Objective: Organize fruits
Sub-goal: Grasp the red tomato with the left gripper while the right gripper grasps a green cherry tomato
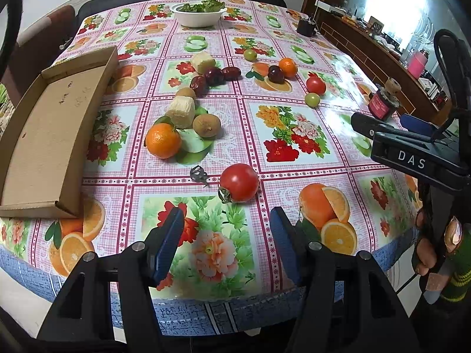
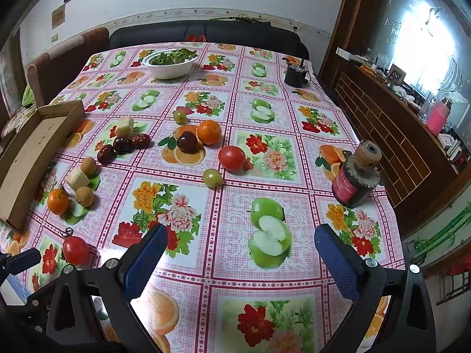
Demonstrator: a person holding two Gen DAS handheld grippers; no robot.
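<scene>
A: Where do my two grippers stand?

B: My left gripper (image 1: pixel 226 244) hangs released above the near edge of the bench (image 1: pixel 294 158), jaws spread and holding nothing. My right gripper (image 2: pixel 240 257) is likewise released and empty, over the near right part of the bench.

A: And the fruit?

B: A tomato (image 1: pixel 239 182) lies just ahead of my left gripper, a loose stem (image 1: pixel 198 174) beside it. Further in, toward the left edge, an orange (image 1: pixel 163 140) sits near two pale cut chunks (image 1: pixel 181 111), brown round fruits (image 1: pixel 206 126) and dark red dates (image 1: pixel 214 76). Mid-bench lie a second orange (image 2: pixel 209 131), a dark plum (image 2: pixel 187 141), a second tomato (image 2: pixel 231 157) and two green fruits (image 2: pixel 212 178). The cardboard tray (image 1: pixel 44 135) rests along the left edge.
</scene>
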